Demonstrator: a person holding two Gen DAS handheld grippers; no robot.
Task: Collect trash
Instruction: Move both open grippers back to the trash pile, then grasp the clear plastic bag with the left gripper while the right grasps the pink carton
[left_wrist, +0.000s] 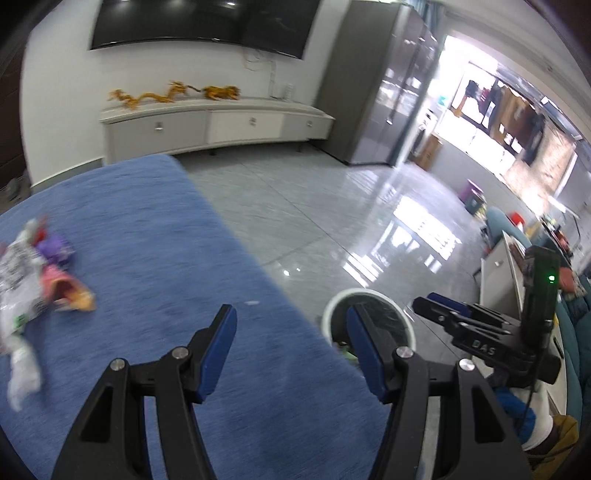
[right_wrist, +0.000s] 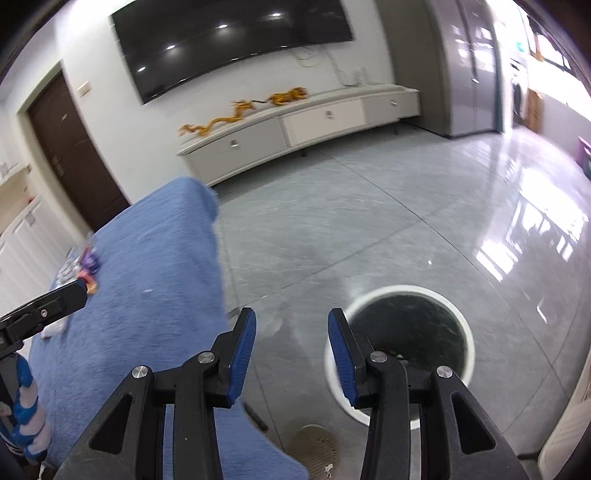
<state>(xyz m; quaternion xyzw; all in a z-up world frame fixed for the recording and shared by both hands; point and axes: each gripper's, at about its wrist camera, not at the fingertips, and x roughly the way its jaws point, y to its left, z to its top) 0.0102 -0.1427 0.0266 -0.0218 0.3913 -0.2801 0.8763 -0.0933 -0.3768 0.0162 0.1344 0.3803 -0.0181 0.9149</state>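
Trash: a heap of crumpled wrappers (left_wrist: 35, 280) lies on the blue cloth (left_wrist: 155, 236), at its far left in the left wrist view; white printed plastic, a purple piece and a pink-orange piece are touching one another. Blurred, finer detail not readable.
Bin: a white-rimmed round bin (right_wrist: 400, 345) with a dark liner stands on the floor just beside the cloth's right edge. A few small items lie at its bottom; a green scrap shows in the left wrist view, otherwise too small to tell.
Left gripper: left gripper (left_wrist: 291, 339) has its jaws wide apart, nothing between them; it hangs over the cloth's right edge, with the trash well apart to its left and the bin behind its right finger.
Right gripper: right gripper (right_wrist: 291, 343) has its jaws wide apart and holds nothing; it sits above bare floor between cloth and bin, its right finger overlapping the bin rim.
Surface: blue textured cloth covering a raised surface.
Room: glossy grey tiled floor (right_wrist: 388, 221), a low white cabinet (right_wrist: 306, 122) carrying golden figurines (right_wrist: 242, 109), a wall television (left_wrist: 203, 24), a dark door (right_wrist: 70, 147).
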